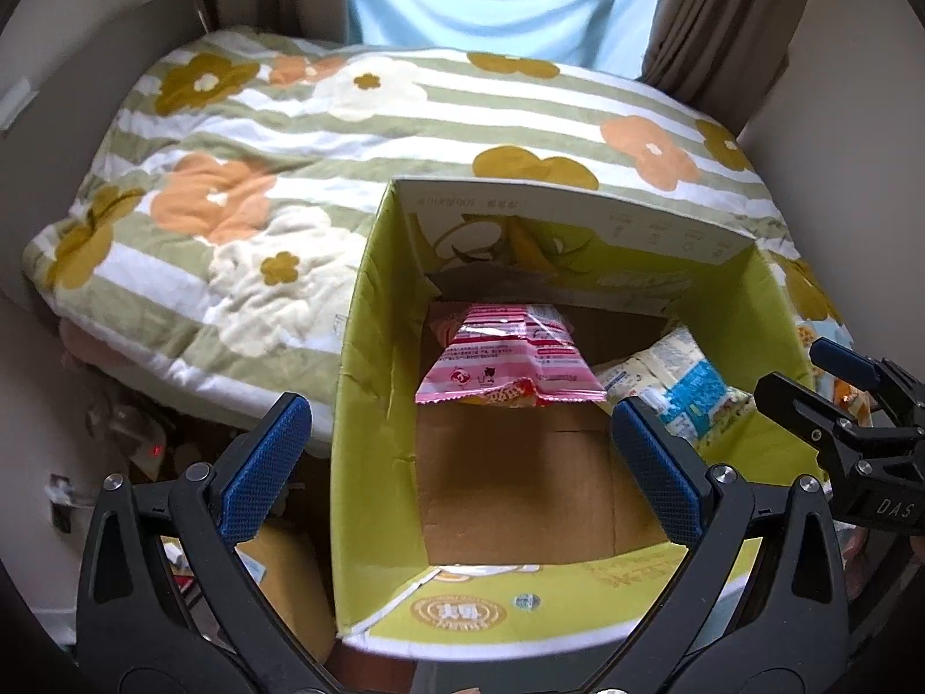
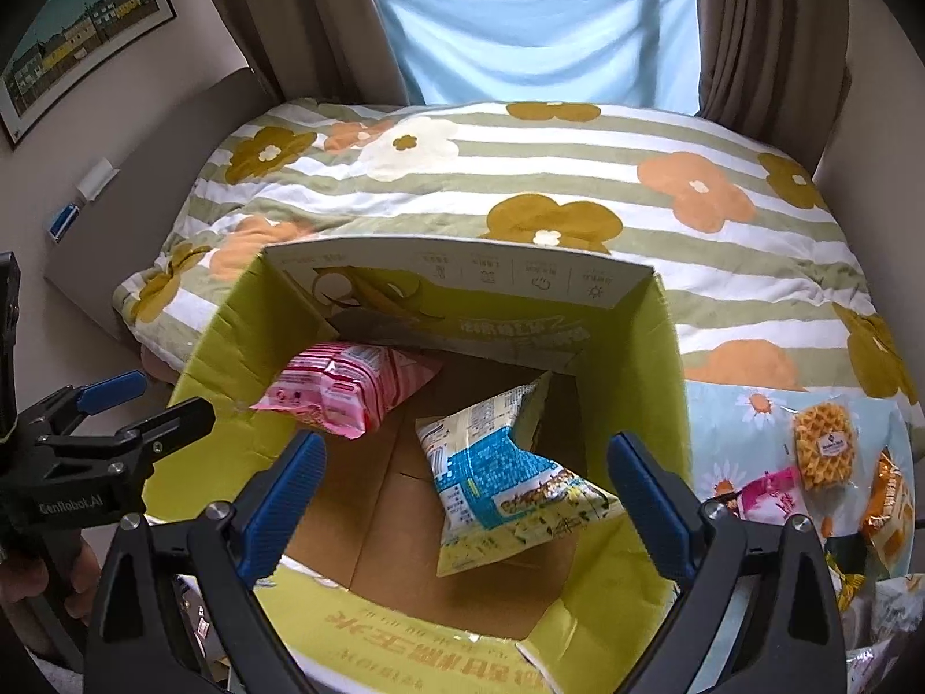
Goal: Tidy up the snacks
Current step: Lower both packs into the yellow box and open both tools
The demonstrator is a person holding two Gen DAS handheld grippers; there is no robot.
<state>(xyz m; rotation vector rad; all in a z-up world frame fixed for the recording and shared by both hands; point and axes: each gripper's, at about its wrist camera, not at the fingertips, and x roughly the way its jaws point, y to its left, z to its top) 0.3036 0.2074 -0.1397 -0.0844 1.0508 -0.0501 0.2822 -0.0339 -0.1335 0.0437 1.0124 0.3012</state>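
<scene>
An open yellow-green cardboard box [image 1: 376, 347] stands at the edge of a bed; it also shows in the right wrist view [image 2: 630, 358]. Inside lie a pink snack pack [image 1: 509, 353] [image 2: 341, 393] and a blue and yellow snack pack [image 1: 688, 387] [image 2: 509, 486]. My left gripper [image 1: 457, 462] is open and empty above the box's near left side. My right gripper [image 2: 462, 491] is open and empty above the box, over the blue and yellow pack. Each gripper shows in the other's view: the right one [image 1: 809, 381], the left one [image 2: 156, 399].
Loose snacks lie on a daisy-print cloth right of the box: a waffle pack [image 2: 824, 445], a pink pack [image 2: 774, 497] and an orange pack [image 2: 890, 509]. A flowered striped quilt [image 2: 520, 173] covers the bed behind. Clutter and a brown box [image 1: 283, 567] lie on the floor at left.
</scene>
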